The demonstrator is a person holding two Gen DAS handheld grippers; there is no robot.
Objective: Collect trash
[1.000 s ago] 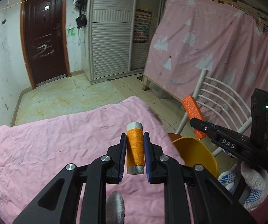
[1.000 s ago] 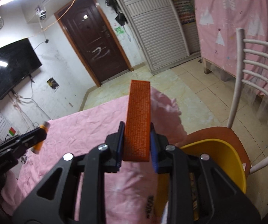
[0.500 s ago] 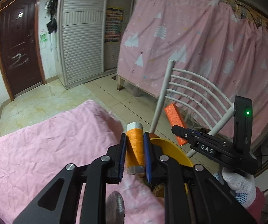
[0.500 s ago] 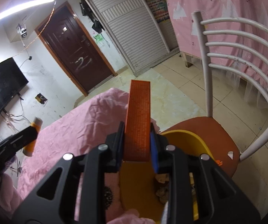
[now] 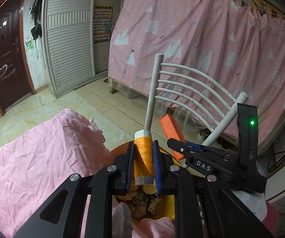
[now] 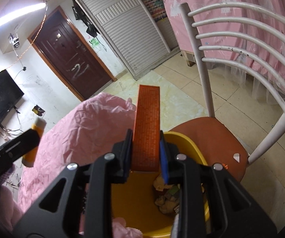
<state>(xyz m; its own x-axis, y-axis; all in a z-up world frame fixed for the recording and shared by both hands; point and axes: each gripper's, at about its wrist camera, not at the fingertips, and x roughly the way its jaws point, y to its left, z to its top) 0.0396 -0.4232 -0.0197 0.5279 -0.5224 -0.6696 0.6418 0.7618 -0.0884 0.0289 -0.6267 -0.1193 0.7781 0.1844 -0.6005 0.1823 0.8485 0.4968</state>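
we hold two grippers over a yellow bin (image 6: 190,144) that sits on the orange seat of a white chair (image 6: 206,75). our left gripper (image 5: 143,162) pinches a spool of orange thread (image 5: 143,156) between its blue pads, and the spool stands upright above the bin. our right gripper (image 6: 145,150) pinches a long orange box (image 6: 147,127), which points up and away over the near rim of the bin. inside the bin we see crumpled paper trash (image 6: 167,200). a pink cloth (image 5: 39,158) covers the table just beside the chair. the pink curtain (image 5: 202,49) hangs behind the chair.
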